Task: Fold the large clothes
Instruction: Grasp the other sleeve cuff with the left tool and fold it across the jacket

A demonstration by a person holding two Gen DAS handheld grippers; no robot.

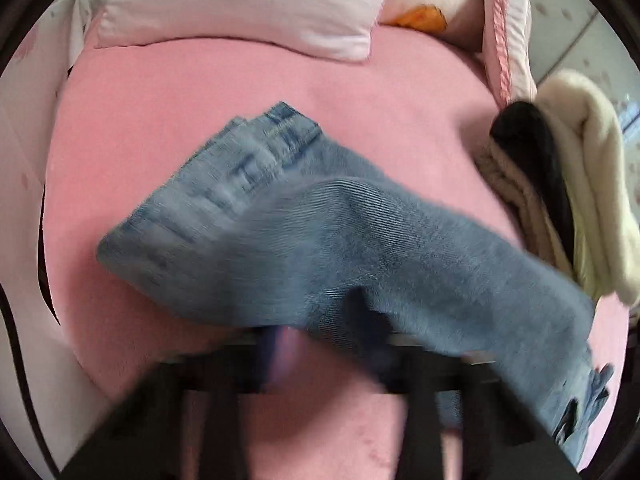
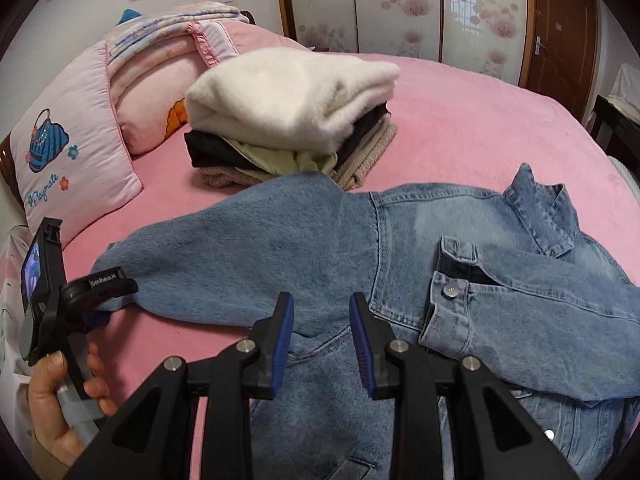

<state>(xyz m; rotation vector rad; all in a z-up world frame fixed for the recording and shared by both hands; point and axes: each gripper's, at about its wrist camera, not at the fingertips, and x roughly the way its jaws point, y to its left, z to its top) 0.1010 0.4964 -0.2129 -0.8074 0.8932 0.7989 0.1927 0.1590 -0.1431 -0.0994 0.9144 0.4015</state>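
Observation:
A blue denim jacket [image 2: 400, 248] lies spread on the pink bed [image 2: 480, 120], its collar at the far right and one sleeve stretched out to the left. A hand [image 2: 60, 392] holds my left gripper [image 2: 114, 300] at the end of that sleeve, its jaws shut on the cuff. In the blurred left wrist view the sleeve [image 1: 320, 232] drapes across my left gripper [image 1: 328, 340] and hides its tips. My right gripper [image 2: 322, 340] hovers over the jacket's lower body with its blue pads [image 2: 282, 344] apart and nothing between them.
A stack of folded clothes [image 2: 292, 108] with a white fluffy garment on top sits behind the jacket, the stack [image 1: 560, 200] at the right edge in the left wrist view. Pink pillows [image 2: 72, 168] and a folded blanket [image 2: 180, 36] line the head of the bed. A wardrobe [image 2: 400, 4] and a door [image 2: 560, 28] stand beyond.

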